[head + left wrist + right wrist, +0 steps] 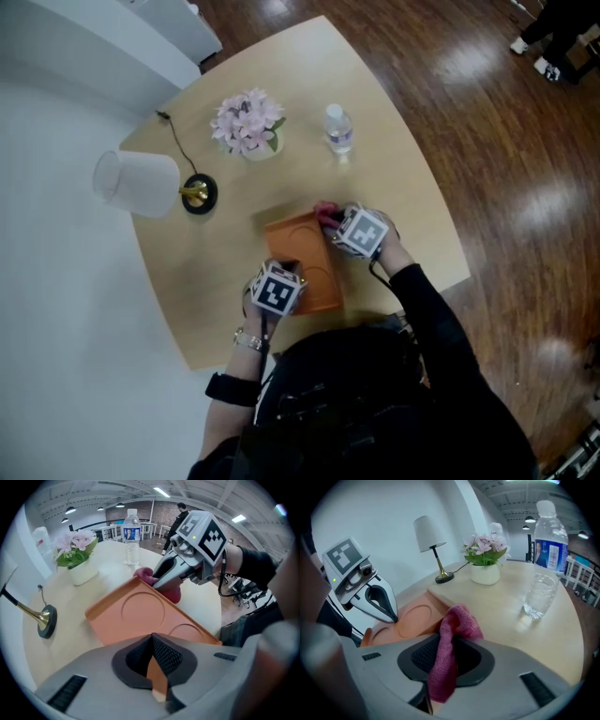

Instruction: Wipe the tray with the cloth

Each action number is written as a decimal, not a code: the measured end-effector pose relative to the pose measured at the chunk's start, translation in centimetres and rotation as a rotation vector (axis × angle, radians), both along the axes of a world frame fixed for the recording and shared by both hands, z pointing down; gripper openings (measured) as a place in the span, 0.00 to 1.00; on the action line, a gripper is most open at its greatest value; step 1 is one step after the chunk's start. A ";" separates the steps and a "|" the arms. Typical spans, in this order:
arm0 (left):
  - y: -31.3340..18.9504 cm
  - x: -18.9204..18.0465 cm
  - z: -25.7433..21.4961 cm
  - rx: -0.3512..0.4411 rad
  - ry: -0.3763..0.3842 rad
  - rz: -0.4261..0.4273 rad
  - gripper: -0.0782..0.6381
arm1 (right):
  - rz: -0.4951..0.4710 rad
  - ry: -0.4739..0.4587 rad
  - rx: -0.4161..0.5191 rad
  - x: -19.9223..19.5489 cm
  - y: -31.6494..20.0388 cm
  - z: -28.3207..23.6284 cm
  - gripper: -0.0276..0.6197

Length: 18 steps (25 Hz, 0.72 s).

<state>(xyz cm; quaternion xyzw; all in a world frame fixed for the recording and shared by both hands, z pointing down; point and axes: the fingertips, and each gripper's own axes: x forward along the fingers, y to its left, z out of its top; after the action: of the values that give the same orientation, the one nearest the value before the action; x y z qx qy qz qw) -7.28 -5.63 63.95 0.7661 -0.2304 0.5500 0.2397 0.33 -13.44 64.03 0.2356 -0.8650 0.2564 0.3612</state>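
Observation:
An orange tray (307, 261) with round recesses lies on the pale wooden table (394, 197). My left gripper (281, 284) is shut on the tray's near edge; the orange rim (158, 680) shows pinched between its pads. My right gripper (339, 223) sits at the tray's far right corner, shut on a dark red cloth (449, 641). The cloth bunches out past the jaws and hangs at the tray's rim (433, 597). From the left gripper view, the right gripper (161, 581) presses the cloth (172, 592) against that far edge. I cannot tell whether the tray is lifted.
A white-shaded lamp (141, 183) with a brass stem stands at the table's left. A pot of pink flowers (248, 127) and a water bottle (338, 128) stand at the far side. Beyond the table edge on the right is wooden floor (506, 159).

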 end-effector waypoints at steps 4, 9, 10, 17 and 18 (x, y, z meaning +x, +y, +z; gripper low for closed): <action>0.0 -0.2 -0.1 0.004 0.003 -0.011 0.11 | -0.066 0.001 -0.017 -0.5 3.5 -0.2 0.18; -0.1 -0.4 0.1 0.005 0.008 -0.018 0.11 | -0.154 -0.003 -0.079 -0.5 10.3 0.3 0.18; -0.1 -0.4 0.1 0.004 0.011 -0.020 0.11 | -0.175 -0.022 -0.096 -0.8 11.9 0.2 0.18; 0.1 -0.3 0.3 0.011 0.012 -0.015 0.11 | -0.290 -0.070 -0.225 -1.5 22.0 1.4 0.18; 0.1 -0.3 0.3 0.015 0.008 -0.014 0.11 | -0.304 -0.069 -0.235 -1.5 22.8 1.6 0.18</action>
<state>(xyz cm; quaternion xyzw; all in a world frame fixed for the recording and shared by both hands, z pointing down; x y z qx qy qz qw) -7.58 -5.50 64.21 0.7684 -0.2391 0.5436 0.2386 -1.16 9.41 65.65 0.0494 -0.8666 0.3063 0.3908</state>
